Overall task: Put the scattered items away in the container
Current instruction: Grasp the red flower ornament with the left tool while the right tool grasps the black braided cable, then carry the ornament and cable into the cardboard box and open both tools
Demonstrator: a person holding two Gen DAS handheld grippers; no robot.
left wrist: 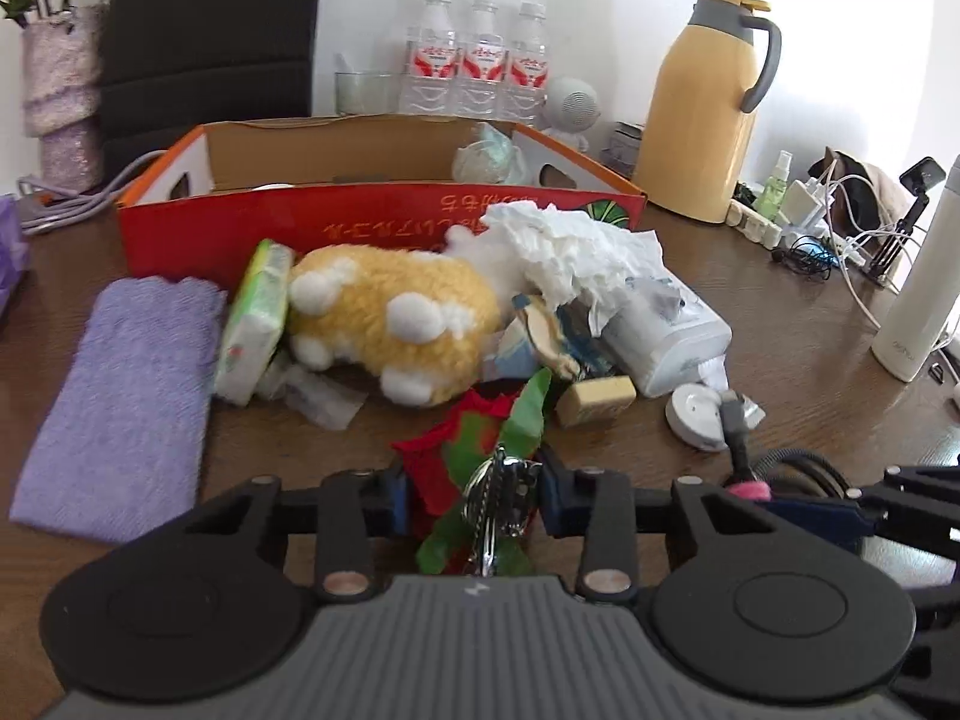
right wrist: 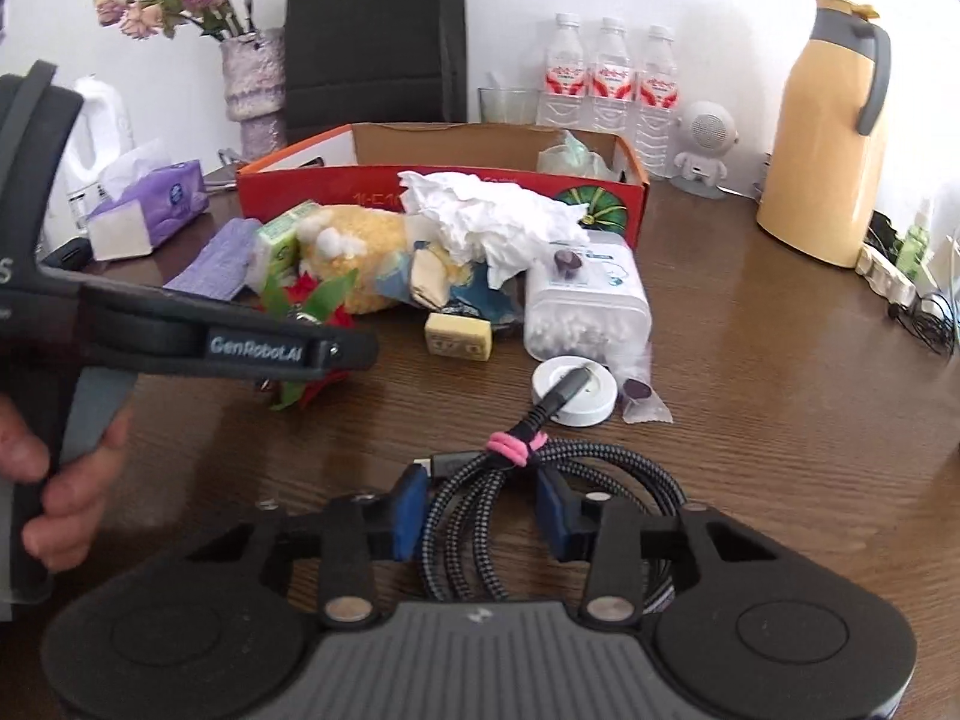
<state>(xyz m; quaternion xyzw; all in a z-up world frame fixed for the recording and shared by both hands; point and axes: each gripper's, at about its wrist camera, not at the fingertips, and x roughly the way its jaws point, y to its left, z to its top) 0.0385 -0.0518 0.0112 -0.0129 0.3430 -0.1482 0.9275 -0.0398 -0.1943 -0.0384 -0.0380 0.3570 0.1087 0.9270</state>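
Your brown wooden surface [right wrist: 750,324] stands by a white wall [right wrist: 690,0]. On it, the red box [left wrist: 384,222] lies open behind a pile with a yellow plush toy [left wrist: 384,324]. Your right gripper [right wrist: 483,516] has its fingers pinching a coiled cable [right wrist: 528,498]. Your left gripper [left wrist: 474,498] has its fingers pinching a red and green flower with keys [left wrist: 480,468].

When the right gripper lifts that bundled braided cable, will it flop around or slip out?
The braided cable will probably sag: its loops spread loosely past the right gripper. It likely holds together, since a pink tie cinches the coil. One plug end rests on the white round disc and may drag or nudge it.
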